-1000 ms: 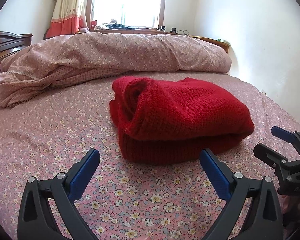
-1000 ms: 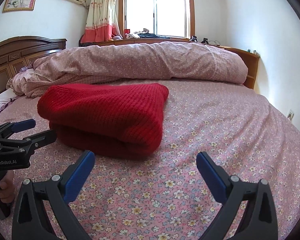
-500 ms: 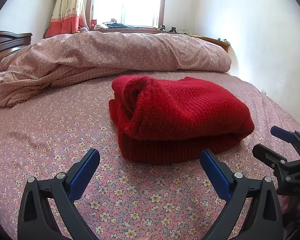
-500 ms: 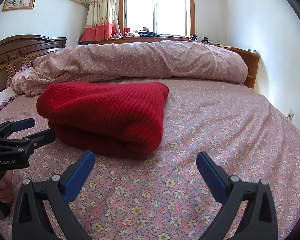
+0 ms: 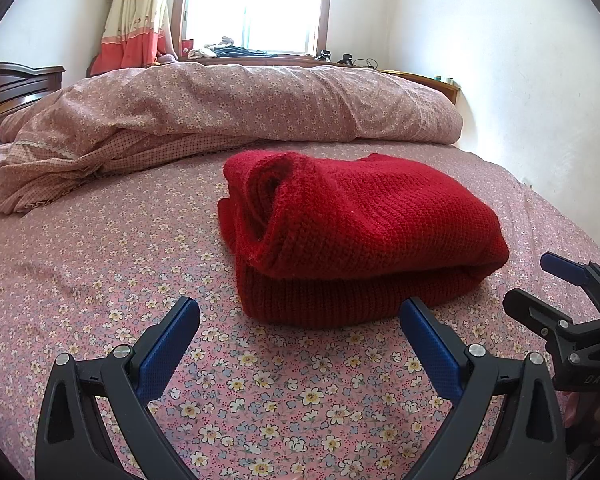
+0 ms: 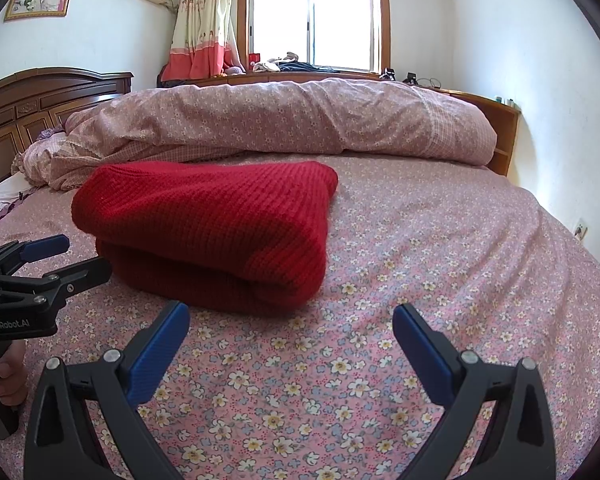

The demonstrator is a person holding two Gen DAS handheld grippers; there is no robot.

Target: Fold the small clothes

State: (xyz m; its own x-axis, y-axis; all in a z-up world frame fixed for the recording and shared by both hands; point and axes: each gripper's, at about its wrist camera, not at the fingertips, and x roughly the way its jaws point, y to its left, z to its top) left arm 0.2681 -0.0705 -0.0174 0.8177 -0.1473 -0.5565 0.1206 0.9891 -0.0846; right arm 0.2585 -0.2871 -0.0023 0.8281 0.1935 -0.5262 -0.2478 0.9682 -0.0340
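Both grippers, left (image 5: 300, 320) and right (image 6: 290, 326), are hanging spread and empty before the folded red sweater (image 5: 352, 236) on the bed (image 6: 440, 248); nudging its bulky top layer risks unrolling it.

Left gripper (image 5: 300, 330) jaws spread wide, empty; right gripper (image 6: 291, 335) likewise, side by side
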